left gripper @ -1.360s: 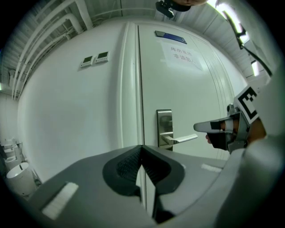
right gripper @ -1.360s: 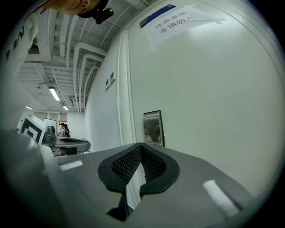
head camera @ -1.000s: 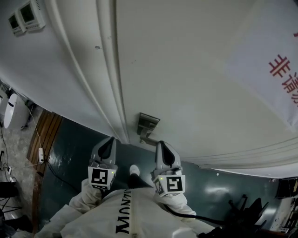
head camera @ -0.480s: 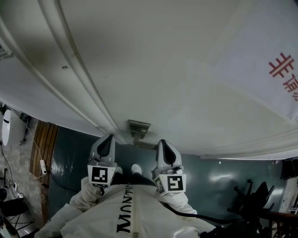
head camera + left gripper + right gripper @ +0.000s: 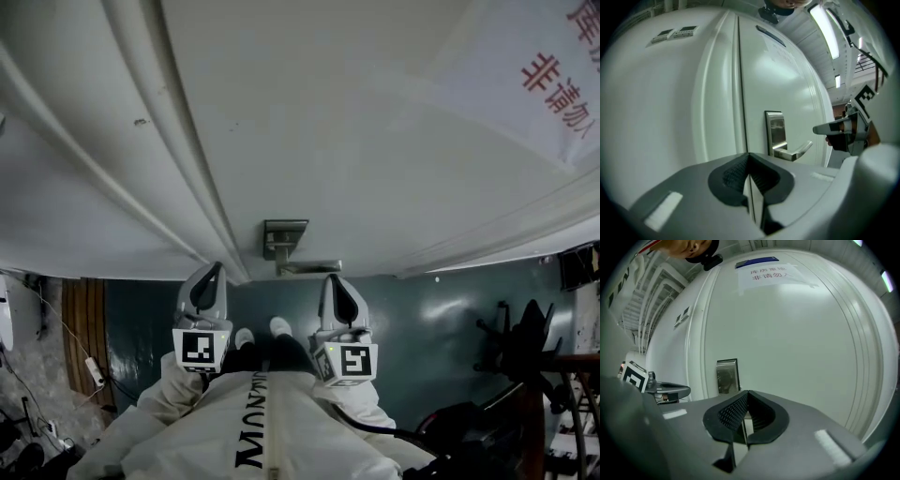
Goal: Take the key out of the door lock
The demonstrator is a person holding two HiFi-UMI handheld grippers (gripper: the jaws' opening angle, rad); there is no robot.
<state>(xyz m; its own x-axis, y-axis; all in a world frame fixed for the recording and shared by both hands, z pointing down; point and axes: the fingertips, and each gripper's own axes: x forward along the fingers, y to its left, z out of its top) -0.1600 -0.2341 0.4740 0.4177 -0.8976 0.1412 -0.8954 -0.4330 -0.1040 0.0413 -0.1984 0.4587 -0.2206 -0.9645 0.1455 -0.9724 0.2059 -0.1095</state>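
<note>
The key cannot be made out in any view. The lock plate [image 5: 284, 234] that should carry it sits on the white door [image 5: 375, 141], at the centre of the head view, with the lever handle [image 5: 314, 267] at its 5 o'clock.

The left gripper [image 5: 212, 274] stands at 7 o'clock of the plate and the right gripper [image 5: 334, 281] at 5 o'clock. Both are near the plate but clear of it. Both pairs of jaws are clenched together with nothing between them.

A second ago the plate appeared skewed in the head view. It now appears square and upright, so the person has swung round to face the lock.

Judgement: alignment is complete and extraction has not begun. One gripper must open its jaws before it can take the key.
</note>
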